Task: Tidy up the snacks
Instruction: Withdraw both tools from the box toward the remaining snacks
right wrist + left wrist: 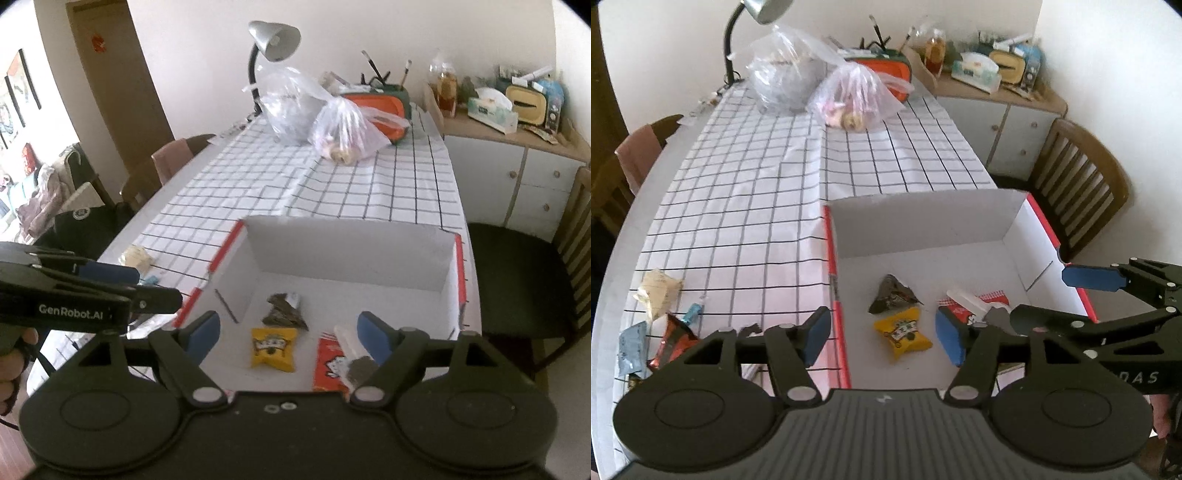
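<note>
A white box with red edges [923, 225] [351, 243] stands open on the checked tablecloth. In it lie a dark triangular snack [892, 295] [282, 312], a yellow snack packet [903, 332] [273, 349] and a red packet with a white and grey wrapper [975, 308] [332, 363]. My left gripper [882, 332] is open and empty above the box's left wall. My right gripper [286, 334] is open and empty above the box's near part; it shows in the left wrist view [1038, 295]. Loose snacks [661, 325] lie on the cloth left of the box.
Two plastic bags [820, 88] [325, 118], a desk lamp [273, 40] and an orange case [384, 107] stand at the table's far end. A cabinet [993, 122] with clutter stands by the wall. Wooden chairs [1078, 184] [524, 273] flank the table.
</note>
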A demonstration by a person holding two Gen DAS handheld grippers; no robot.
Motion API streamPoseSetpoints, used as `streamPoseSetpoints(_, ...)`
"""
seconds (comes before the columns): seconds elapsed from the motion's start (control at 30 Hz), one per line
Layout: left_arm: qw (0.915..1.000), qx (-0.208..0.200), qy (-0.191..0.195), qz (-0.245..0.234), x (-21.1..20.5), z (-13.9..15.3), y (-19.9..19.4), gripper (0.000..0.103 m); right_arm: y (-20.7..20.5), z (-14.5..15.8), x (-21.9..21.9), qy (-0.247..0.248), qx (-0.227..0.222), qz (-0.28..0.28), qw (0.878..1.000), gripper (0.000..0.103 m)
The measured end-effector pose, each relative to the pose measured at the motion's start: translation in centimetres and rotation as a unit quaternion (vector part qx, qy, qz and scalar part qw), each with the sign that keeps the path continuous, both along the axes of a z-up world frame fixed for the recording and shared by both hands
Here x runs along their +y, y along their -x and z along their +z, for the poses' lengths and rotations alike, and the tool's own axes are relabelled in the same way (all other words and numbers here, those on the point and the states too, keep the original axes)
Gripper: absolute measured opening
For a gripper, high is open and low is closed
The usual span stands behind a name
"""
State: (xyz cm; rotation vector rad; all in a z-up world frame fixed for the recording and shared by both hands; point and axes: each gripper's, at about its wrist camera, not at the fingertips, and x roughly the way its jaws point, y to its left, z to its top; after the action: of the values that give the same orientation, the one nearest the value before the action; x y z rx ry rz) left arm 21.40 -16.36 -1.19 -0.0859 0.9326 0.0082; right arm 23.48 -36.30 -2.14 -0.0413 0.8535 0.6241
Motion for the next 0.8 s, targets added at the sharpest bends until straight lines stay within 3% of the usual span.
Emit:
streamPoseSetpoints(0.1,0.9999,-0.014,0.003,-0.004,1.1,0.7,1.2,0.063,1.0,0.6,0.9,-0.007,-0.012,-0.003,1.0,0.091)
streamPoseSetpoints(0.37,0.9985,-0.052,0.002,-0.014,4.4,2.0,4.9,0.071,3.8,1.5,4.1,-0.027,-0.022,-0.005,0.999,0.093)
streamPoseSetpoints(0.5,0.9974,-0.071,0.003,-0.01,6.8,2.1,6.8,0.075,5.2,1.6,6.1,-0.034,-0.027,-0.006,0.999,0.102)
streamPoseSetpoints(0.8,0.9978,-0.065,0.009,-0.007,12.5,0.7,9.5,0.078,7.4,-0.2,11.0,-0.036,-0.001,-0.014,0.999,0.103)
